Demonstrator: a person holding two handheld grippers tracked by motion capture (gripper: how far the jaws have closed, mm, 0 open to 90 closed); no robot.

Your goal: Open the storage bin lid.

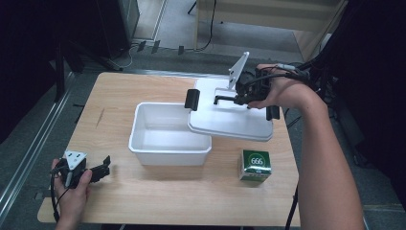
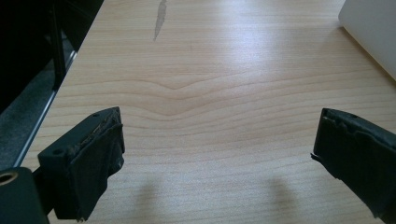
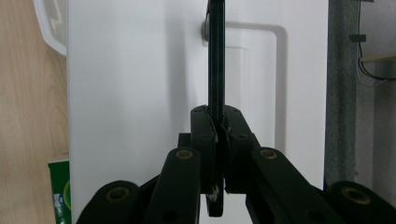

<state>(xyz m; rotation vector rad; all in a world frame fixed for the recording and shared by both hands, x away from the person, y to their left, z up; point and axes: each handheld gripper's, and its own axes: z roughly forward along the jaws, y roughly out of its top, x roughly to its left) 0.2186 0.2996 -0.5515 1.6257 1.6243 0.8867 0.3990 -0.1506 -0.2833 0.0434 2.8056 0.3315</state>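
We hold the white lid (image 1: 230,120) up in the air by its black handle (image 1: 225,99), the right gripper (image 1: 242,98) pinching that handle between its jaws. In the right gripper view the jaws are pressed together on the thin black handle (image 3: 216,60), which runs straight up toward twelve o'clock across the white lid (image 3: 130,93). In the high view the lid hangs tilted, its nine o'clock edge overlapping the three o'clock rim of the white tub (image 1: 143,139), with a black clip (image 1: 192,99) at that end and another black clip (image 1: 273,113) at the three o'clock end. The tub sits open near the middle of the wooden surface (image 1: 119,201).

At five o'clock from the lid a small green box (image 1: 254,165) stands on the surface, well apart from the tub; a sliver of it (image 3: 60,191) shows at eight o'clock in the right gripper view.

Down at seven o'clock in the high view, our left gripper (image 1: 103,167) rests low by the surface's near edge, pointing toward three o'clock. Its jaws stand spread wide with bare wood (image 2: 205,116) between them, and a corner of the tub (image 2: 373,32) sits at two o'clock in the left gripper view.
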